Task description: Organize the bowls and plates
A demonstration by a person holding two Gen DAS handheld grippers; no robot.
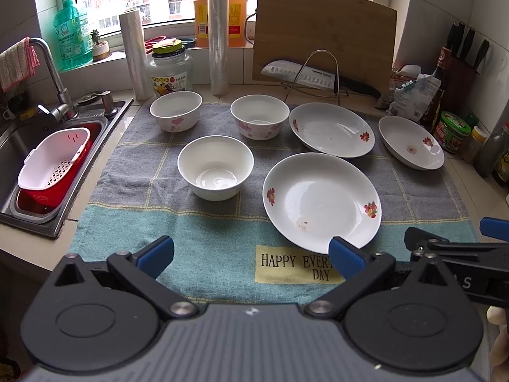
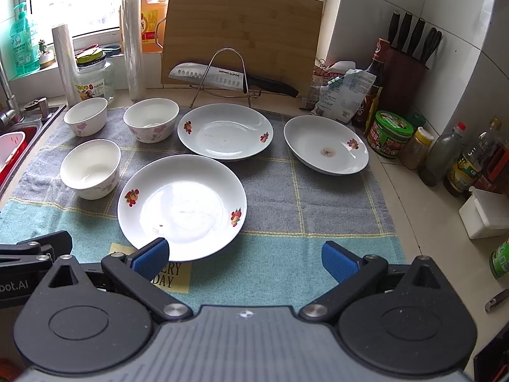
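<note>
Nothing stacked: three bowls (image 1: 215, 167) at 10 o'clock, three plates (image 2: 182, 207) toward 1 apart on towel (image 1: 203, 248); left gripper (image 1: 251, 259) and right gripper (image 2: 245, 256) agape, seemingly empty

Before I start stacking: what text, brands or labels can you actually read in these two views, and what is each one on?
"HAPPY EVERY DAY": yellow patch on the towel, partly hidden by fingers in both views.
"SUPOR": knife blade.
"bot.AI": left gripper body, start cut off.
"S": right gripper body, the rest out of view.
Jar, oil jug, green soap bottle, sauce bottles, packets: print too small or blurred to read.
</note>
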